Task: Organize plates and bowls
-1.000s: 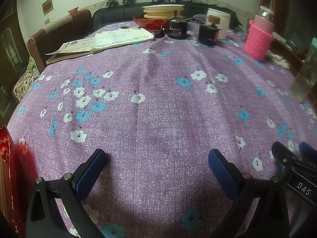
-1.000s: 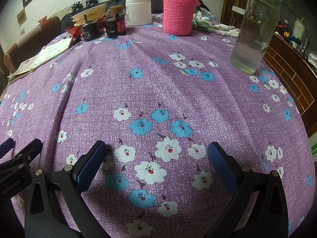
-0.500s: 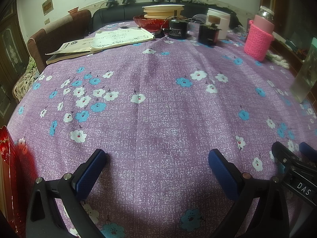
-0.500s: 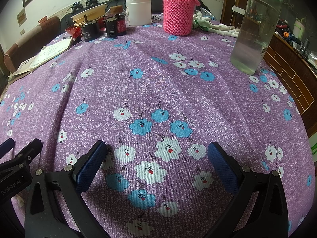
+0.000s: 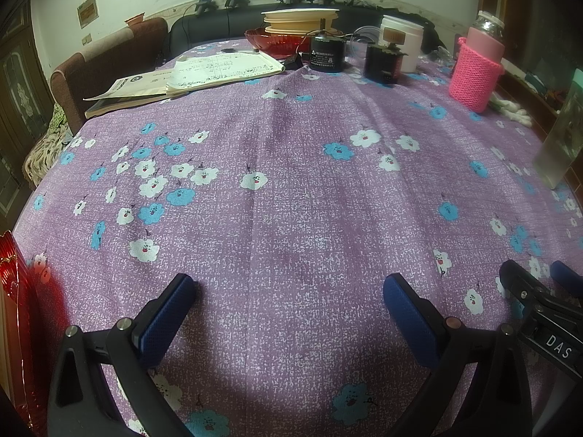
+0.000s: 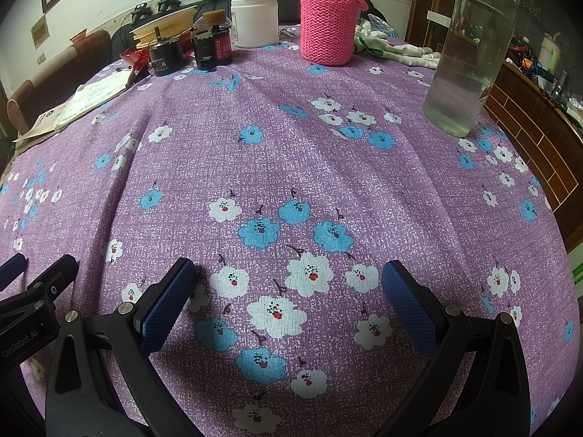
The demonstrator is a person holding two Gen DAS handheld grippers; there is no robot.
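No change is to be seen over the last second: both views are framed exactly as before, so the work is judged not to have begun.

The left claw (image 5: pixel 289 291) is held low over the near part of the worktop (image 5: pixel 291 189), its blue pads spread wide with nothing between them. The right claw (image 6: pixel 289 282) is kept in the same pose just beside it, equally wide and empty; each is glimpsed at the edge of the other's view. Both are pointed along the flowered cloth toward the far side.

The task's things are found at that far edge, well apart from both claws: a stack of cream plates (image 5: pixel 299 21) is set upon, or just behind, a red bowl (image 5: pixel 275 40); which cannot be told. A black canister (image 5: pixel 327 52) stands in front of them, and papers (image 5: pixel 218 70) lie to their left. A pink knitted bottle (image 5: pixel 475 69) and a clear jar (image 6: pixel 470 51) stand to the right.

A long forward reach is judged to be needed first, with the canister as a likely obstacle.
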